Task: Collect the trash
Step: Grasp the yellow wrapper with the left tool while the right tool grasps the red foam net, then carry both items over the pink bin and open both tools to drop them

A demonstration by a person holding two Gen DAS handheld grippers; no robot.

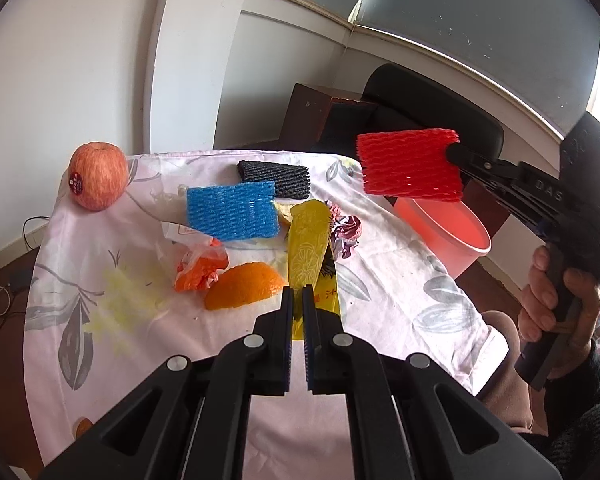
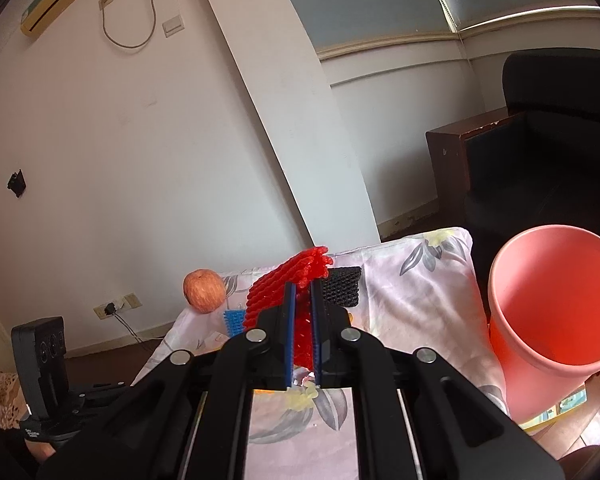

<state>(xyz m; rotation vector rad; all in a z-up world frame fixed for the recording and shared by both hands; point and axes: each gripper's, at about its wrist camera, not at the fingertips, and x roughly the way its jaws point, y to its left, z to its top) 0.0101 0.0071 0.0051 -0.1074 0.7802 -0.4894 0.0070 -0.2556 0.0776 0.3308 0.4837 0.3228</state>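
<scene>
My left gripper [image 1: 297,297] is shut on a yellow wrapper [image 1: 307,246], which sticks out forward from the pads over the flowered tablecloth [image 1: 400,280]. My right gripper [image 1: 455,151] is held by a hand at the right. It is shut on one edge of a red foam net [image 1: 408,166], which hangs in the air above a pink bin [image 1: 450,236]. In the right wrist view the red foam net [image 2: 278,286] is pinched between the shut fingers of the right gripper [image 2: 304,292]. There the pink bin [image 2: 552,312] stands open-mouthed to the right, beside the table.
On the cloth lie a blue foam net [image 1: 232,212], a black foam net [image 1: 276,176], an orange peel [image 1: 244,286], crumpled orange plastic [image 1: 200,270], a crumpled foil wrapper [image 1: 346,234] and an apple [image 1: 98,176]. A dark chair [image 1: 432,108] stands behind the table.
</scene>
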